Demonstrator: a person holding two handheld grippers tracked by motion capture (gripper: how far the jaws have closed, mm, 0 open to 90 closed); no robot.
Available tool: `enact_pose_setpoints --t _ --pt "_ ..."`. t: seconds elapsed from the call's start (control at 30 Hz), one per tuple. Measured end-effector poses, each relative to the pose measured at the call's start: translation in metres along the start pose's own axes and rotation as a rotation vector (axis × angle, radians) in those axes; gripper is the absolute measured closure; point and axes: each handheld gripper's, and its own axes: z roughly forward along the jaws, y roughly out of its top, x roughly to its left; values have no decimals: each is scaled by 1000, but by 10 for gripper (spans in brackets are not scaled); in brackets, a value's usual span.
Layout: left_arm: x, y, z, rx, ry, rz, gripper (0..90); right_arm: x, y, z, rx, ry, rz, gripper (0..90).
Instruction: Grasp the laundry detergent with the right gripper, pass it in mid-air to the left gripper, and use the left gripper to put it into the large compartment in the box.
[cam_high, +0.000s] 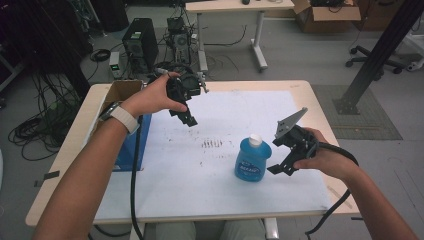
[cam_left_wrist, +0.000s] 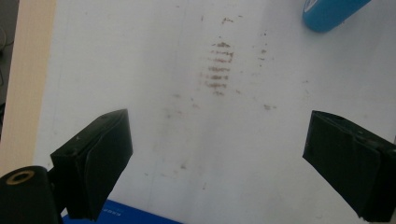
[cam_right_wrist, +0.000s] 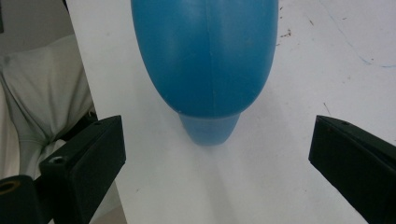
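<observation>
White sheet (cam_high: 200, 170) covers most of the table (cam_high: 310, 90), smudged with brown marks (cam_high: 214, 144) mid-sheet.

Far left: open cardboard box (cam_high: 120, 90) at the table's left edge, with a blue flat thing (cam_high: 131, 150) lying just in front of it.

Left gripper (cam_high: 186, 116) is held up over the back-left of the sheet, pointing down toward the marks. Jaws spread wide, nothing between them. The left gripper view confirms this: bare sheet under it, bottle (cam_high: 252, 159) off at the top right corner of that view, well apart.

The bottle is blue with a white cap (cam_high: 255, 139) and stands upright on the sheet, right of centre, near the front.

Right gripper (cam_high: 280, 162) is just beside the bottle on its right, jaws also spread and empty. In the right gripper view the bottle's rounded body sits roughly centred ahead of the jaws, not yet between them. No contact that I can see.

Risks, as a guess, assuming the bottle is the target:
- The body is curved and looks slick. Closing high on the bulge could squeeze it out of the jaws or tip it.
- Coming in from the side with a jaw tip leading could knock it toward the left before the jaws close.
- It is near the front edge, so a shove that way could send it off the table.
</observation>
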Motion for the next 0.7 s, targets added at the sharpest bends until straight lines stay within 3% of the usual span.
enact_pose_setpoints --t 0.7 --pt "1 0 4 5 -5 -1 84 -2 -8 20 -43 17 -7 34"
